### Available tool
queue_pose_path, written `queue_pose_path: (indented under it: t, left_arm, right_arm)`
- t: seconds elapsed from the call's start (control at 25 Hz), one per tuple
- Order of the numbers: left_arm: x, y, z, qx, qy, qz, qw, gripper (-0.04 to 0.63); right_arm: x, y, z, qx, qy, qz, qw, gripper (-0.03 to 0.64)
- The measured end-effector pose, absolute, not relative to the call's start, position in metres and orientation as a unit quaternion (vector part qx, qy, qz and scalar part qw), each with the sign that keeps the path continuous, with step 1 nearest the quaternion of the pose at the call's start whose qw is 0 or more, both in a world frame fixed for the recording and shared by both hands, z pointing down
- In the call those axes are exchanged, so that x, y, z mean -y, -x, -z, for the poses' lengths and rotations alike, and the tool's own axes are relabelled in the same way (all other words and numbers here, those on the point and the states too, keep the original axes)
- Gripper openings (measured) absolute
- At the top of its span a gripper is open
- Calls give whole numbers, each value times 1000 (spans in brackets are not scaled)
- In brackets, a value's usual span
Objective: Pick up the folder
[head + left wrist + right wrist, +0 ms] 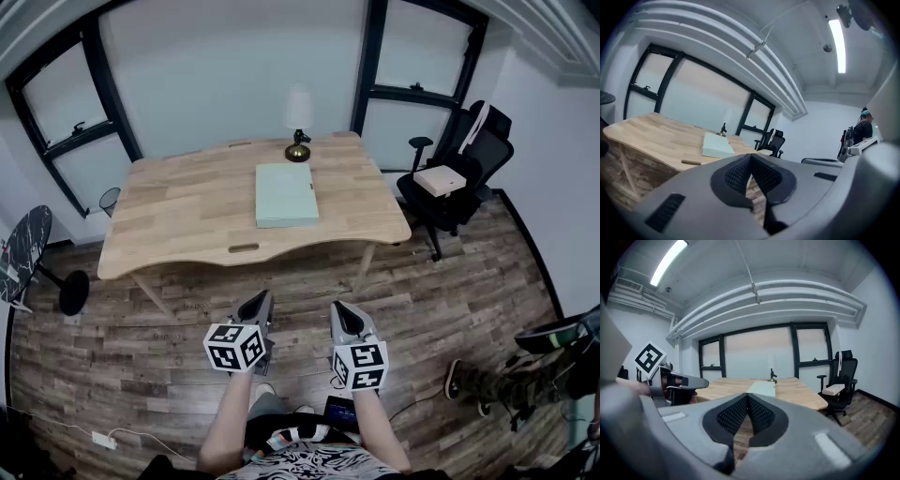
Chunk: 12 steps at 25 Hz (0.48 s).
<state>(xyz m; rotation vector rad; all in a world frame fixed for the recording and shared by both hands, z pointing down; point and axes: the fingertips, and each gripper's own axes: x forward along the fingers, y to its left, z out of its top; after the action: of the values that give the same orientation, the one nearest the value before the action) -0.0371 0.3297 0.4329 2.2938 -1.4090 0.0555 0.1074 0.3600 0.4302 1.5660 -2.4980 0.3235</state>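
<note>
A pale green folder point(285, 194) lies flat on the wooden table point(187, 211), right of its middle. It also shows as a light slab in the left gripper view point(716, 146) and in the right gripper view point(762, 388). My left gripper point(260, 304) and right gripper point(343, 312) hover side by side over the floor, well short of the table's near edge. Both point toward the table. Each is shut with nothing between its pads point(751, 174) point(747, 415).
A small lamp point(298, 122) stands just behind the folder. A black office chair point(459, 178) with a white box point(441, 179) on its seat stands right of the table. A round side table point(23, 253) is at the left. A person's legs point(506, 382) lie at the right.
</note>
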Motion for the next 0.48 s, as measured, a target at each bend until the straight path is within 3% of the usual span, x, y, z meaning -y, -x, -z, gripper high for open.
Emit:
queue_pose_path:
  t: [0.28,0.48]
  left_arm:
    - [-340,46,-437,532,-821,-62,199,6]
    - [-345,51,-423,529,-825,-29,198,6]
  right_arm:
    - [-367,-100,-427,841,-524,-107,85,3]
    - [-371,-91,-422,850,-510,-101,82,3]
